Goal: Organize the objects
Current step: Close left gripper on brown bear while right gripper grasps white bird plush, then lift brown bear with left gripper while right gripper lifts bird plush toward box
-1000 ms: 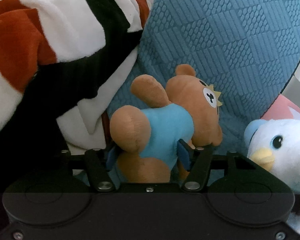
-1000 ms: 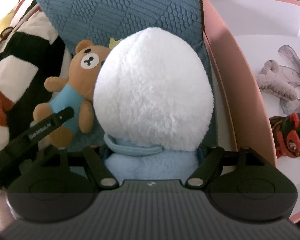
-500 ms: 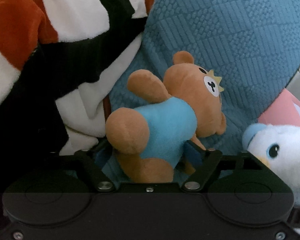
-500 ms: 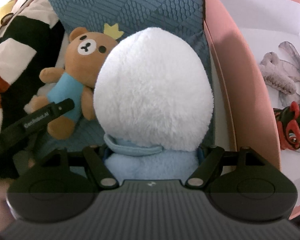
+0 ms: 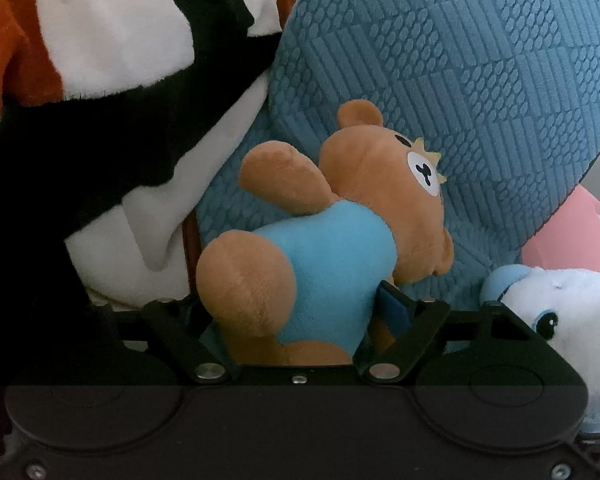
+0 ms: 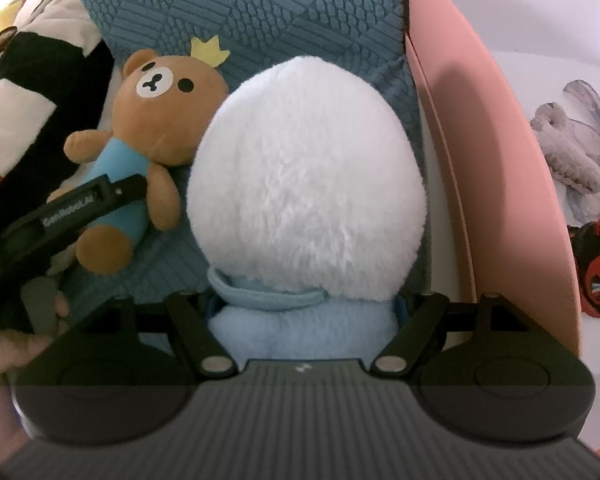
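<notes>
A brown teddy bear (image 5: 332, 248) in a light blue shirt lies against a teal textured pillow (image 5: 460, 80). My left gripper (image 5: 300, 312) has its jaws spread around the bear's lower body, and it is open. The bear also shows in the right wrist view (image 6: 140, 152), with the left gripper's finger (image 6: 80, 208) across its belly. My right gripper (image 6: 304, 312) is shut on a white and pale blue bird plush (image 6: 304, 184), seen from behind. The bird's face shows at the right of the left wrist view (image 5: 556, 312).
A striped black, white and rust blanket (image 5: 100, 80) is piled on the left. A pink box (image 6: 480, 160) stands on the right and holds a grey fabric item (image 6: 572, 152) and a red and black toy (image 6: 596, 272).
The left gripper's jaws have spread wider around the bear, which has settled back against the pillow. The right gripper has stayed shut on the bird plush and shifted slightly.
</notes>
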The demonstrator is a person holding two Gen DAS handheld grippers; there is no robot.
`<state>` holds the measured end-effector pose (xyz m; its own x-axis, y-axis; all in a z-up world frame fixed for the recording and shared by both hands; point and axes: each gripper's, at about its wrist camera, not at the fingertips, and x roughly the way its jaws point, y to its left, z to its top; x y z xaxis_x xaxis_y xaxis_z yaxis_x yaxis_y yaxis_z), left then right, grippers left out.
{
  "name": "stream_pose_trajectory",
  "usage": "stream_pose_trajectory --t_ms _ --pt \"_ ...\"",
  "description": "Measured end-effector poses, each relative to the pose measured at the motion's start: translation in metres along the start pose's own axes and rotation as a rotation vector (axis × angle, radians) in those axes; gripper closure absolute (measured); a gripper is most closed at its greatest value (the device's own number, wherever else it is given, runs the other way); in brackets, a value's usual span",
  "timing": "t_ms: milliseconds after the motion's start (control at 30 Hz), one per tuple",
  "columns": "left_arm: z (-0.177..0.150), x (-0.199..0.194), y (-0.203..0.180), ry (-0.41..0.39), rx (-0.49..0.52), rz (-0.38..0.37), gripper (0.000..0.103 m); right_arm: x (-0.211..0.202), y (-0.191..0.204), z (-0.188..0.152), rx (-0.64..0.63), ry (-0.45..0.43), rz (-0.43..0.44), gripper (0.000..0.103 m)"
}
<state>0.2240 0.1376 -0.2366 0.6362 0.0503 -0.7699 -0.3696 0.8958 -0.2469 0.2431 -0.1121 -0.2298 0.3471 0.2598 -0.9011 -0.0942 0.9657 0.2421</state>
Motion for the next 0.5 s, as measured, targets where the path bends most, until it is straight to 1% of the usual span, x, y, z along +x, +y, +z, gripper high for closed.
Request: stream_pose_trajectory --t_ms 67,233,367,500 --pt "-0.002 0.000 0.002 -0.010 -0.007 -0.007 0.029 0.001 -0.001 0.000 0.003 -0.002 0.005 0.024" --pt "-0.002 -0.005 0.005 -0.012 -0.029 -0.028 0.035 0.000 -0.003 0.001 0.012 -0.002 0.013 0.024" --pt "-0.003 -0.011 0.008 -0.003 -0.036 -0.053 0.037 -0.003 -0.003 0.001 0.015 0.000 0.017 0.025" --pt "-0.010 -0.027 0.008 0.000 -0.059 -0.088 0.038 -0.009 -0.003 -0.002 0.014 -0.006 0.030 0.025"
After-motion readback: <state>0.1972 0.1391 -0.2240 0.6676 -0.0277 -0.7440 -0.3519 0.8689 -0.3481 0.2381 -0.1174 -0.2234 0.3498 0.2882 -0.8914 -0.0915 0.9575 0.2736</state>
